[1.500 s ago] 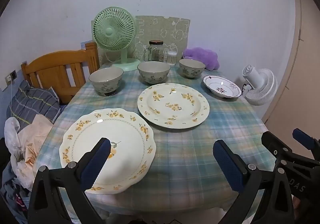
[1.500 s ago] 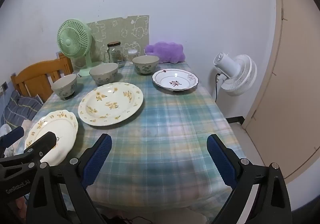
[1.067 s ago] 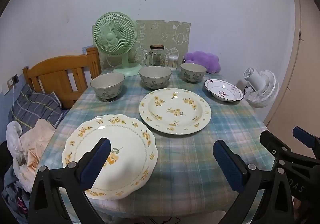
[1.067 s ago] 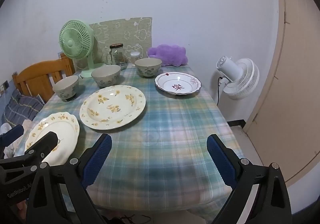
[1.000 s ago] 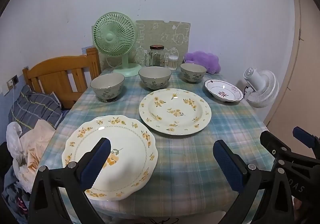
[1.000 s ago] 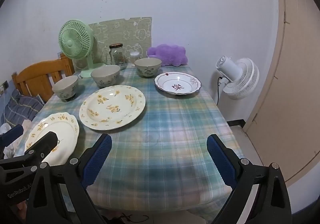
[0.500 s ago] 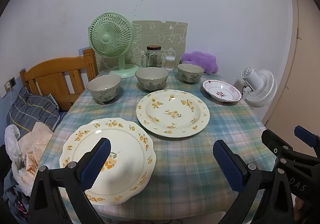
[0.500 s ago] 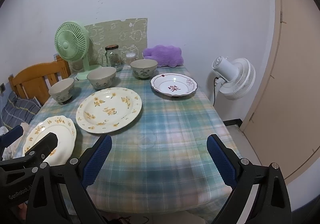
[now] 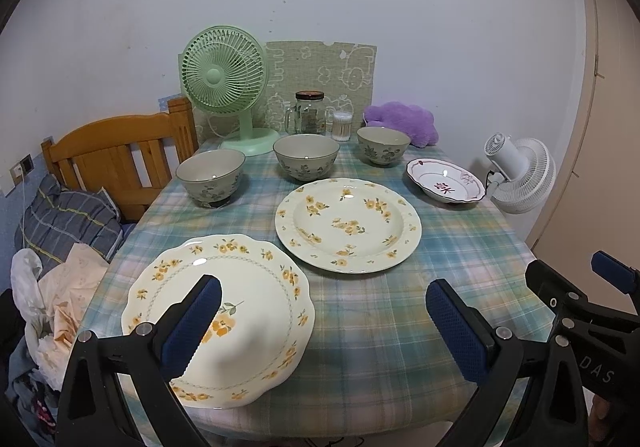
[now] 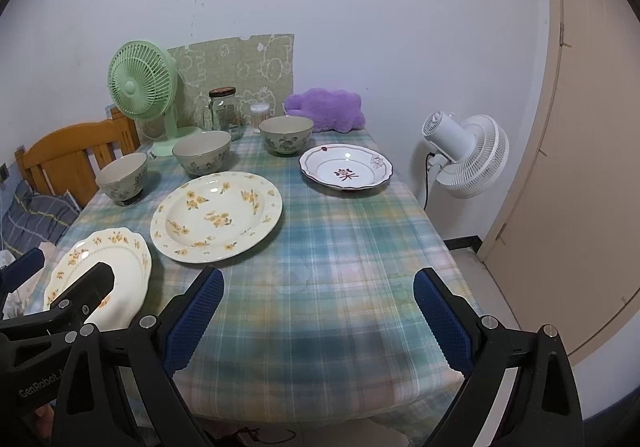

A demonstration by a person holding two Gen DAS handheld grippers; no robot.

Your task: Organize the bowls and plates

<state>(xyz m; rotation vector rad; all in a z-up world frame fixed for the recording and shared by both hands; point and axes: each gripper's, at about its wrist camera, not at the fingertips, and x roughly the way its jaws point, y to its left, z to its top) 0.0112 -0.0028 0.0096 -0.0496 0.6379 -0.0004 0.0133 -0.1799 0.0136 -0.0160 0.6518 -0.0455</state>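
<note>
A scalloped cream plate with yellow flowers (image 9: 224, 307) lies at the table's near left. A round yellow-flowered plate (image 9: 348, 223) lies in the middle. A small white plate with red trim (image 9: 444, 185) sits at the far right. Three grey-green floral bowls (image 9: 211, 177) (image 9: 306, 156) (image 9: 383, 145) stand in a row behind. My left gripper (image 9: 320, 327) is open and empty above the near edge, its left finger over the scalloped plate. My right gripper (image 10: 318, 313) is open and empty over bare cloth at the near right.
A green fan (image 9: 224, 83), a glass jar (image 9: 308, 118), a cotton-swab tub (image 9: 342, 125) and a purple cushion (image 9: 402, 121) stand along the back wall. A wooden chair (image 9: 116, 159) and clothes (image 9: 60, 247) are left of the table. A white fan (image 10: 464, 155) stands right.
Both views shift slightly; the grippers have drifted a little back and left from the table. The dishes have not moved and both grippers stay open.
</note>
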